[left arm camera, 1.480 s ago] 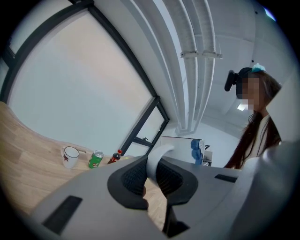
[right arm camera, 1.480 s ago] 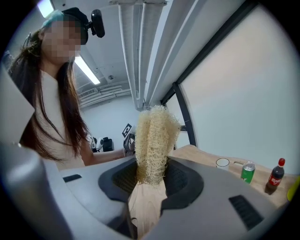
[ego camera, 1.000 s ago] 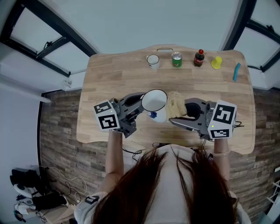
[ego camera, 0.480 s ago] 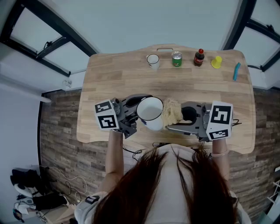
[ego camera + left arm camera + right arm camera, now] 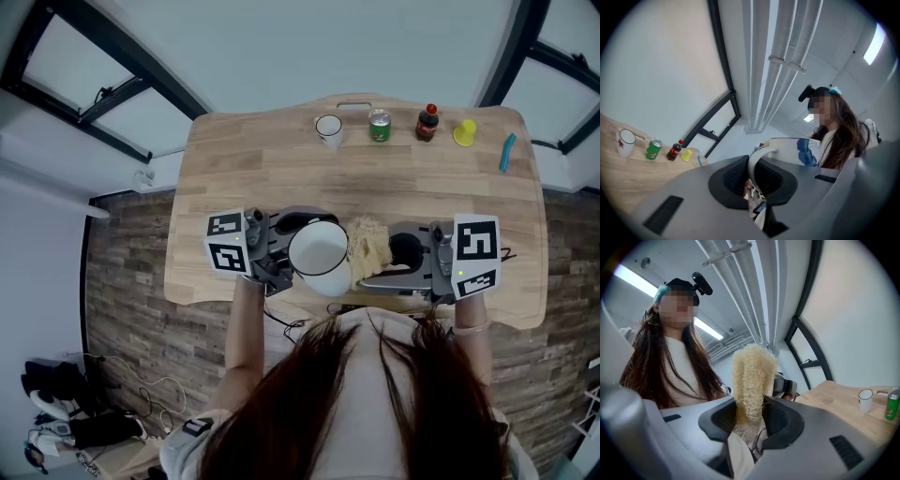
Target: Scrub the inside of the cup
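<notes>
A white enamel mug [image 5: 319, 255] with a dark rim and a blue print hangs over the table's near edge, its mouth turned up towards the head camera. My left gripper [image 5: 284, 247] is shut on its handle; in the left gripper view the handle [image 5: 757, 161] is pinched between the jaws and the mug body [image 5: 794, 151] stands beyond. My right gripper [image 5: 375, 265] is shut on a pale yellow loofah scrubber [image 5: 367, 245], which touches the mug's right side, outside the rim. In the right gripper view the loofah [image 5: 752, 378] sticks up from the jaws.
Along the far edge of the wooden table [image 5: 253, 173] stand a small white cup [image 5: 327, 128], a green can [image 5: 379, 127], a dark bottle [image 5: 427, 124] and a yellow cup [image 5: 464, 134]. A blue stick [image 5: 507, 153] lies at the far right.
Both grippers have drawn back towards the near edge. The mug has come closer and turned its mouth more upward; the loofah has followed and stays against its right side.
</notes>
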Demonstrator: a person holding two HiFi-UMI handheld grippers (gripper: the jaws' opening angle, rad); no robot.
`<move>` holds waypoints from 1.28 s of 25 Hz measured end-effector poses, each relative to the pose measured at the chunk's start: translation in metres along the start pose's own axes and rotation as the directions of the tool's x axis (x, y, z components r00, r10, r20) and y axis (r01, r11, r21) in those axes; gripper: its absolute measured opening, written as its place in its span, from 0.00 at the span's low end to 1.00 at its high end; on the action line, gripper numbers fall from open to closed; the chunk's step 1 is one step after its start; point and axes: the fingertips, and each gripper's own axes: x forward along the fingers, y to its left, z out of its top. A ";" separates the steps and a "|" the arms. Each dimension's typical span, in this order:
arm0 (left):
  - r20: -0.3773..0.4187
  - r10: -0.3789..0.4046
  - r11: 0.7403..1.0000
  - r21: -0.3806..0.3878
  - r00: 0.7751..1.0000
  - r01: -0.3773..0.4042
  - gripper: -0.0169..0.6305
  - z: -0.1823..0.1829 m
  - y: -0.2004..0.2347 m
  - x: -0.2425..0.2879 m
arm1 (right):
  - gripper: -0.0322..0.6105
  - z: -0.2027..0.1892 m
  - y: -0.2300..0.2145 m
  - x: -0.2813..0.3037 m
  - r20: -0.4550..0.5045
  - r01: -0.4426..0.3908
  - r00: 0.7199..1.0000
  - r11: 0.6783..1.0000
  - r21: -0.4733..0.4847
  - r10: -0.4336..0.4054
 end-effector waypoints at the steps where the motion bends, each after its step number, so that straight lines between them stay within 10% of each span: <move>1: -0.001 -0.018 1.000 -0.004 1.000 0.018 0.07 0.000 -0.003 0.002 | 0.28 0.001 0.002 0.000 0.002 -0.012 1.000 1.000 0.003 0.012; 32: -0.116 -0.311 0.948 -0.108 0.943 0.299 0.07 -0.024 -0.051 0.033 | 0.28 -0.003 0.037 0.001 -0.001 -0.256 0.966 0.964 0.076 0.257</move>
